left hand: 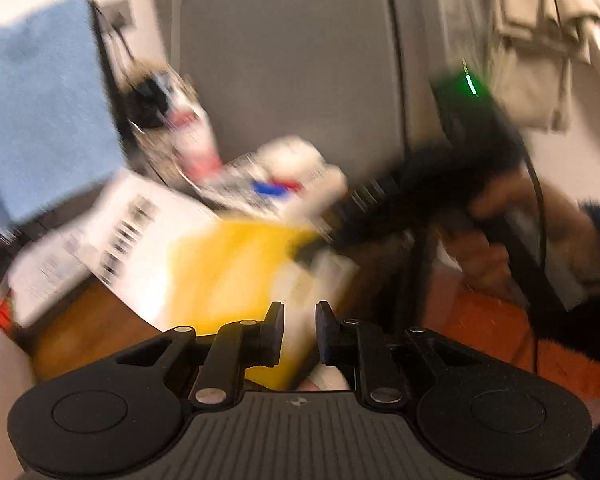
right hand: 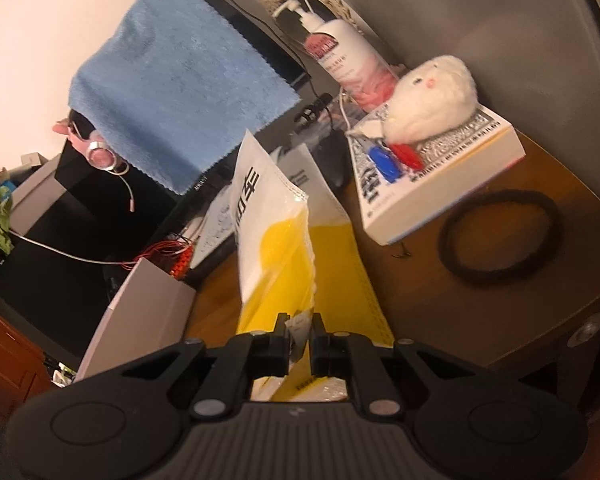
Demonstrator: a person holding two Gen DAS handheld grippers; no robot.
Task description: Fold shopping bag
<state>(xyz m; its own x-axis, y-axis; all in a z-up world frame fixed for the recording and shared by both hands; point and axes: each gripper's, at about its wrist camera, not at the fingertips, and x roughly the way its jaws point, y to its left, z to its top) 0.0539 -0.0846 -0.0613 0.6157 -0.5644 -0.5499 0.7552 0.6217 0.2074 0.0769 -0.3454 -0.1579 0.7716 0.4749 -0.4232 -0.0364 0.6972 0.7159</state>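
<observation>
The yellow and white shopping bag [right hand: 276,240] lies on the brown table [right hand: 480,320], with one flap lifted upright. My right gripper [right hand: 300,340] is shut on the lower edge of that flap. The left wrist view is badly blurred by motion. There the bag [left hand: 228,272] spreads out in front of my left gripper [left hand: 300,336], whose fingers stand a little apart with the bag showing behind the gap and nothing clearly pinched. In that view the right gripper [left hand: 312,248] comes in from the right, held by a hand [left hand: 496,232], at the bag's far corner.
A thick book [right hand: 440,176] with a white plush toy [right hand: 428,100] on it sits at the back right, beside a pump bottle [right hand: 344,56]. A black hair band [right hand: 500,236] lies on the table. A blue cloth [right hand: 180,92] hangs over a monitor at the left, above a grey box [right hand: 140,308].
</observation>
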